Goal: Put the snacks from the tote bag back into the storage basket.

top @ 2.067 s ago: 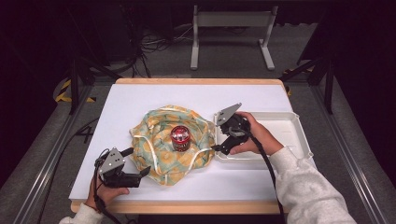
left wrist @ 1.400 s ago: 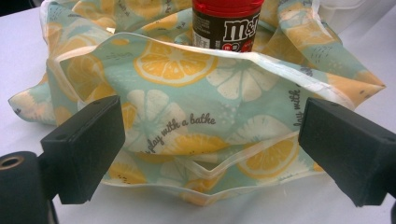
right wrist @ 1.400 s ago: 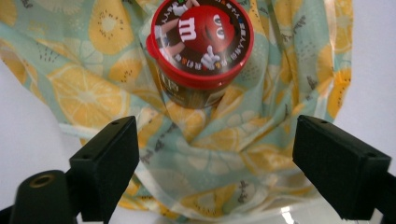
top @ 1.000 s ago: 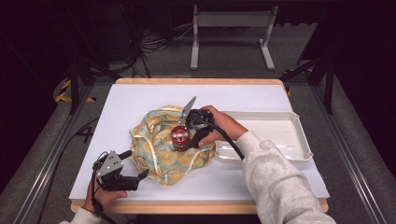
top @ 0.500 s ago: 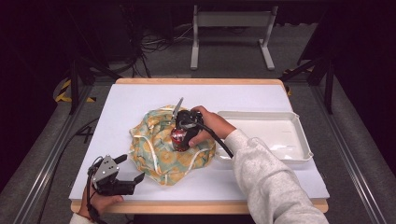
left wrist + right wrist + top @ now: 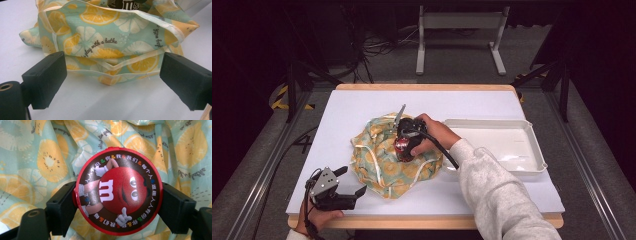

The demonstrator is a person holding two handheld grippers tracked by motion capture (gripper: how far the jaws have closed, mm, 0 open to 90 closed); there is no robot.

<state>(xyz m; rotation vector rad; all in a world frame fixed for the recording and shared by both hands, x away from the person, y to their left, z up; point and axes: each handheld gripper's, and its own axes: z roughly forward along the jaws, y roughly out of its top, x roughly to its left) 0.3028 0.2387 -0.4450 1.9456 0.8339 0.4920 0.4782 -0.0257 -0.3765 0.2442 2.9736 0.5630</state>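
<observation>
Now the candy tub (image 6: 117,192), on the cloth (image 6: 382,165) mid-tabletop, is clamped by the just-closed right gripper (image 6: 404,145); a straight lift is probably best. Left gripper (image 6: 352,182) is held wide.

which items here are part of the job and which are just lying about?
In the job:
- round red-lidded candy tub, clamped in the right gripper
- lemon-print fabric bag under it
- white plastic tray, probably

Lying about:
- left gripper, open, off the bag
- grey metal stand and cables on the floor
</observation>
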